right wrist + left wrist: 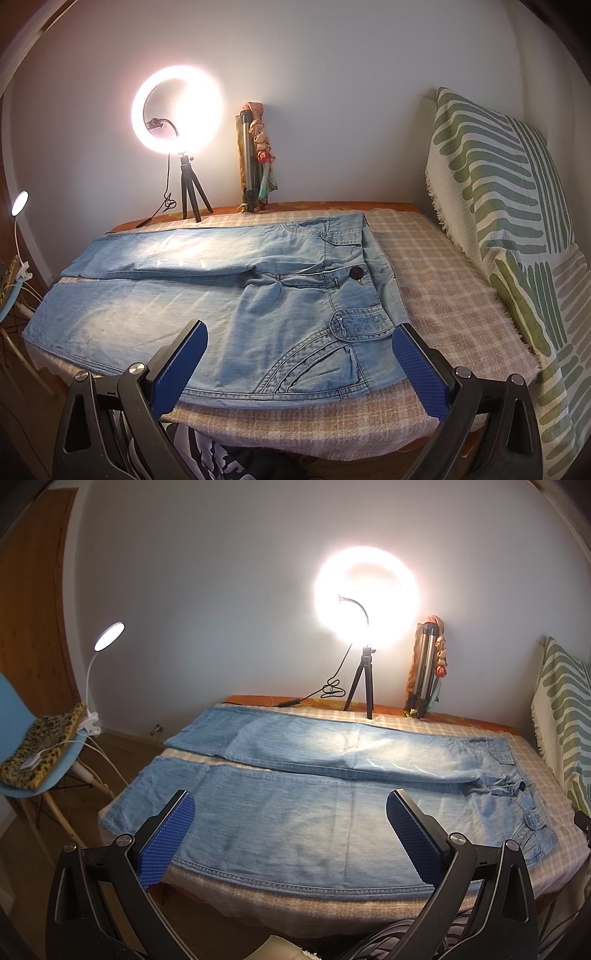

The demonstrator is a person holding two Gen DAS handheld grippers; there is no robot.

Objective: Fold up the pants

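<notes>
1. The left gripper (290, 810) hovers level over the near leg of the pants (295, 812), fingers spread wide, gripping nothing.
2. The right gripper (299, 341) hovers by the pants' waistband, likewise spread and empty.
3. The pants lie flat, unfolded, on the checked blanket (443, 288).

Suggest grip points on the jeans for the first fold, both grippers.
The jeans lie flat, legs apart, near leg along the bed's front edge. Probably pinch that leg's outer seam from the front: right gripper at the waistband corner, left gripper near the hem. The seam overhangs the checked blanket slightly, so a finger can slip under. Both are open.
</notes>
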